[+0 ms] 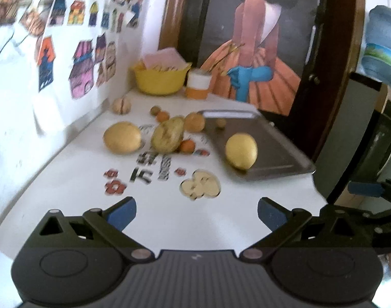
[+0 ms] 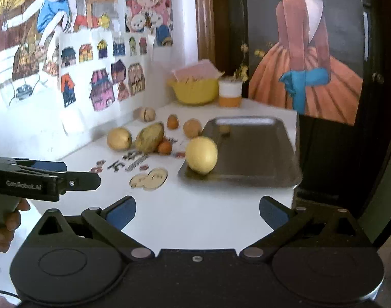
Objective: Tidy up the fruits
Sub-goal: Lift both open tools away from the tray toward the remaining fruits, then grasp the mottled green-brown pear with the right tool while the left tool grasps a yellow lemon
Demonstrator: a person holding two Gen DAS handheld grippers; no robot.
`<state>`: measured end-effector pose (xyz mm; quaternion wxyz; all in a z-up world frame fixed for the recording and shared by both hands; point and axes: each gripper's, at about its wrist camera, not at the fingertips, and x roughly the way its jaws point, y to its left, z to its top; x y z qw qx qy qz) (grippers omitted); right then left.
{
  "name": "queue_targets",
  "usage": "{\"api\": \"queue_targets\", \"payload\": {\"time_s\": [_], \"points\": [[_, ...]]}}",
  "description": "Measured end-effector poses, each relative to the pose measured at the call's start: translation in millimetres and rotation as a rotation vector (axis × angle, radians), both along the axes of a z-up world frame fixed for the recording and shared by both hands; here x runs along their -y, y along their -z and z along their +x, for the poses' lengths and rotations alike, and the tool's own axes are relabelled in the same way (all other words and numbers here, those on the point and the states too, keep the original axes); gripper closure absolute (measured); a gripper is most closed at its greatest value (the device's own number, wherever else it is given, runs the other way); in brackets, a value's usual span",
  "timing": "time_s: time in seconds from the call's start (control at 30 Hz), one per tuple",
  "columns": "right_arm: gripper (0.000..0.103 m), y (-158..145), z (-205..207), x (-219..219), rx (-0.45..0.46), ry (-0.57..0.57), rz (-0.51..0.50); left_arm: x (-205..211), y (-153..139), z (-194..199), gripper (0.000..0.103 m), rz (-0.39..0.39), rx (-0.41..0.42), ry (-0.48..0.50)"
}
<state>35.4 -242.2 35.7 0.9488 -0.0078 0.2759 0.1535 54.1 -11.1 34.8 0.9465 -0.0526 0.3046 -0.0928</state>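
A dark metal tray (image 1: 272, 141) (image 2: 259, 148) lies on the right side of the white table. A big yellow fruit (image 1: 241, 154) (image 2: 201, 155) rests in its near left corner, and a small brown fruit (image 1: 220, 122) (image 2: 224, 129) sits at its far end. Left of the tray lie another yellow fruit (image 1: 122, 137) (image 2: 119, 138), a brownish oval fruit (image 1: 167, 134) (image 2: 149, 137), an orange (image 1: 194, 122) (image 2: 192, 127) and small oranges (image 1: 187, 145) (image 2: 165, 147). My left gripper (image 1: 196, 213) and right gripper (image 2: 198, 213) hover open and empty over the near table, short of the fruit.
A yellow bowl (image 1: 159, 79) (image 2: 196, 91) and a white-and-orange cup (image 1: 198, 83) (image 2: 230, 93) stand at the back corner. A pale split fruit (image 1: 121, 105) lies by the papered wall. The table ends just right of the tray. A hand (image 2: 5, 220) holds the left gripper.
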Motion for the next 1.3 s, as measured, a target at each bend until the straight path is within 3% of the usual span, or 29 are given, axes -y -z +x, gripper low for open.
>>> {"api": "queue_targets", "payload": {"time_s": [0.2, 0.43, 0.73, 0.97, 1.2, 1.3], "points": [[0.001, 13, 10, -29, -0.087, -0.075, -0.046, -15, 8, 6, 0.000, 0.051, -0.064, -0.043], [0.001, 16, 39, -62, -0.173, -0.181, -0.015, -39, 8, 24, 0.000, 0.141, -0.124, -0.077], [0.001, 9, 87, -83, -0.155, -0.224, -0.057, -64, -2, 60, 0.000, 0.150, -0.106, -0.137], [0.001, 6, 130, -95, -0.135, -0.215, -0.034, -74, -3, 101, 0.000, 0.137, -0.086, -0.182], [0.001, -6, 172, -92, -0.003, -0.214, 0.009, -79, 5, 138, 0.000, 0.120, -0.011, -0.221], [0.001, -2, 196, -95, -0.020, -0.274, 0.020, -75, 12, 151, 0.000, 0.140, -0.006, -0.224]]}}
